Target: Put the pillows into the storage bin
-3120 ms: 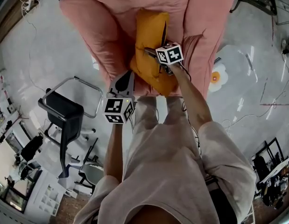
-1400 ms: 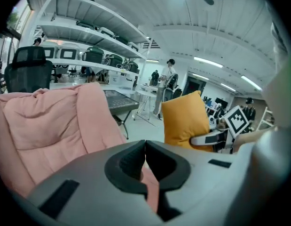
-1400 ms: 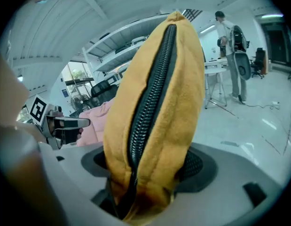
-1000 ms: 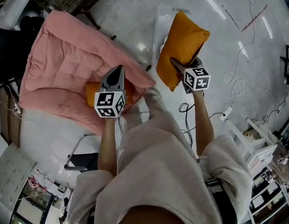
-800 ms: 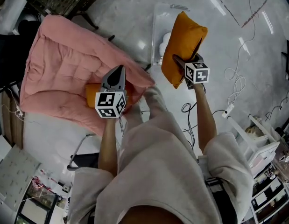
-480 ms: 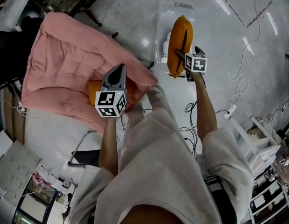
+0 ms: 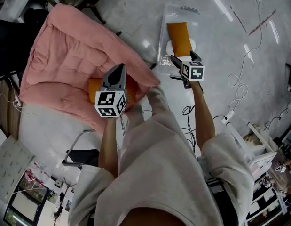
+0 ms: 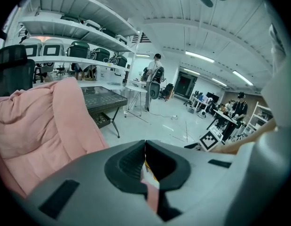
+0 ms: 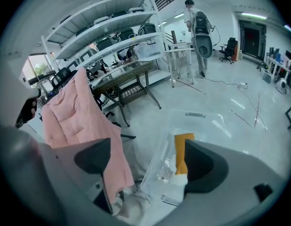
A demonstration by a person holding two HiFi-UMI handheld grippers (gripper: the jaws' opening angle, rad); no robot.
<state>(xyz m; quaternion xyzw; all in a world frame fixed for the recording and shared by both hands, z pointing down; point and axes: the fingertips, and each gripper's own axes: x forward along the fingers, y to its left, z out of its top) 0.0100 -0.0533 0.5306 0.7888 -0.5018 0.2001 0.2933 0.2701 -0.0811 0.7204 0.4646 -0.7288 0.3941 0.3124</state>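
Hovering right gripper (image 7: 183, 59) over bin (image 7: 163, 36), jaws just opening wide, nothing between | orange pillow (image 7: 179, 36) lying inside | left gripper (image 7: 118, 72) hanging over second pillow (image 7: 92, 89), jaws together

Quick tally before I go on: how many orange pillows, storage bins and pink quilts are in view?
orange pillows: 2
clear storage bin: 1
pink quilt: 1
total: 4

- Looks like a lab or workshop hall
- Tall shelves (image 8: 77, 29) loaded with cases (image 8: 79, 49)
- Cables (image 7: 238, 94) loose across the pale floor (image 7: 136, 13)
- Desks (image 9: 179, 48) and office chairs (image 9: 228, 45) beyond
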